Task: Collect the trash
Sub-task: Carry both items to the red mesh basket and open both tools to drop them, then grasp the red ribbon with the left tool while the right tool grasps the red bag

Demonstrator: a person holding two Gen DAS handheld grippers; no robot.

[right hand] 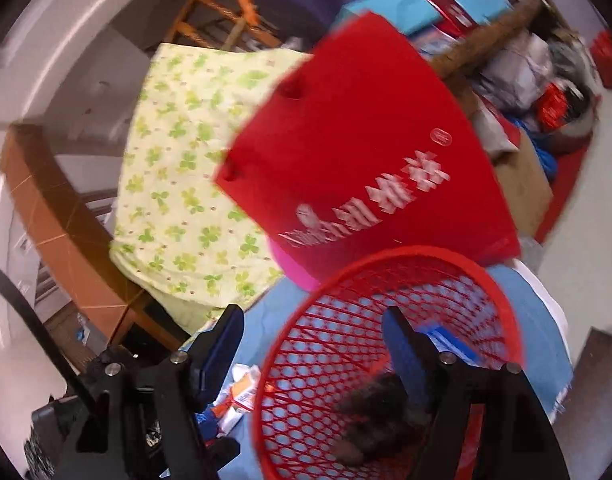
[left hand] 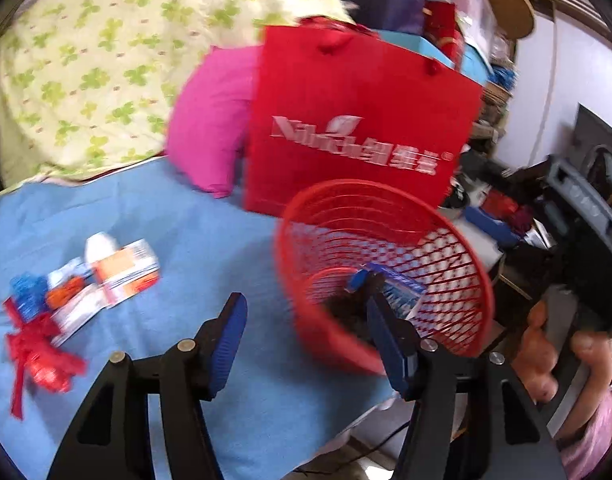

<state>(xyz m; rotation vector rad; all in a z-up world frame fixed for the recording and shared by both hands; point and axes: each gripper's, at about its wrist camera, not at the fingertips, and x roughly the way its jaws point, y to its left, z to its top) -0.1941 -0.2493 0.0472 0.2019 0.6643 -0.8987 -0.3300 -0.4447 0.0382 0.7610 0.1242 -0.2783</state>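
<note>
A red mesh basket [left hand: 438, 256] stands on the blue cloth [left hand: 209, 248] at the table's right edge. Inside it lie a blue-and-white wrapper [left hand: 402, 292] and a dark clump. My left gripper [left hand: 306, 320] is open and empty, its right finger over the basket's near rim. A pile of trash [left hand: 81, 288] lies to the left: white and orange wrappers, a red ribbon, a blue piece. My right gripper [right hand: 314, 332] is open and empty, straddling the basket's rim [right hand: 386, 264], right finger inside above the dark clump [right hand: 378, 412]. Some wrappers [right hand: 241, 392] show by its left finger.
A red paper bag [left hand: 358, 128] stands just behind the basket, with a pink cushion [left hand: 213, 120] and a green-patterned quilt [left hand: 89, 64] to its left. Cluttered shelves and boxes [left hand: 466, 20] fill the back right. The table edge drops off at right, beside dark equipment [left hand: 578, 208].
</note>
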